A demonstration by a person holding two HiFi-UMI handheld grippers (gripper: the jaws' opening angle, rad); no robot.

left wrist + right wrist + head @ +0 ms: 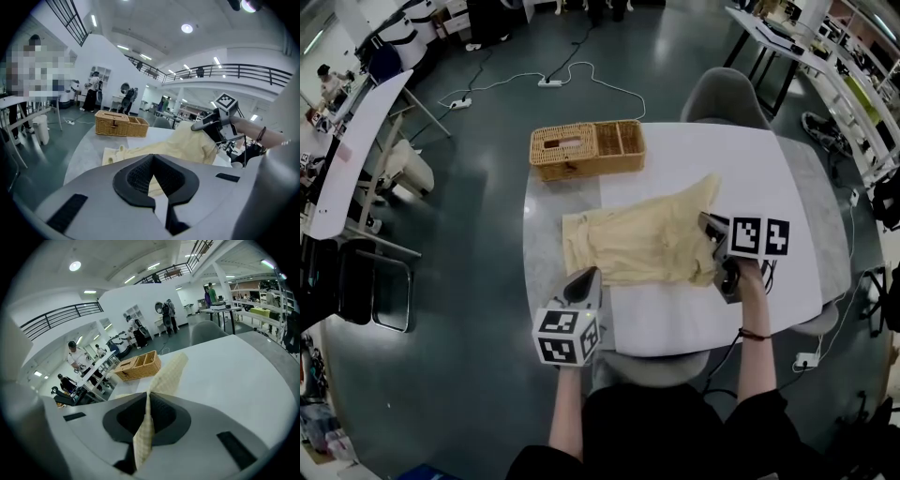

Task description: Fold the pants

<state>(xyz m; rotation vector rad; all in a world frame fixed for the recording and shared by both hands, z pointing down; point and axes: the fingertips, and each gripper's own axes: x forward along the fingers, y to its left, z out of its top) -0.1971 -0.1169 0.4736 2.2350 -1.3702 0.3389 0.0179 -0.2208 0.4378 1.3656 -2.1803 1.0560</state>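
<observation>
Pale yellow pants lie spread across the white table. My right gripper is shut on their right-hand edge and holds it lifted off the table. In the right gripper view the cloth runs straight into the closed jaws and hangs out below them. My left gripper sits at the pants' near left corner by the table's front edge. Its jaws meet at the tips with yellow cloth running into them. The right gripper shows in the left gripper view, raised above the bunched fabric.
A wicker basket stands at the table's far left corner, beyond the pants. A grey chair is pushed in at the far side. Desks, cables and people fill the room to the left.
</observation>
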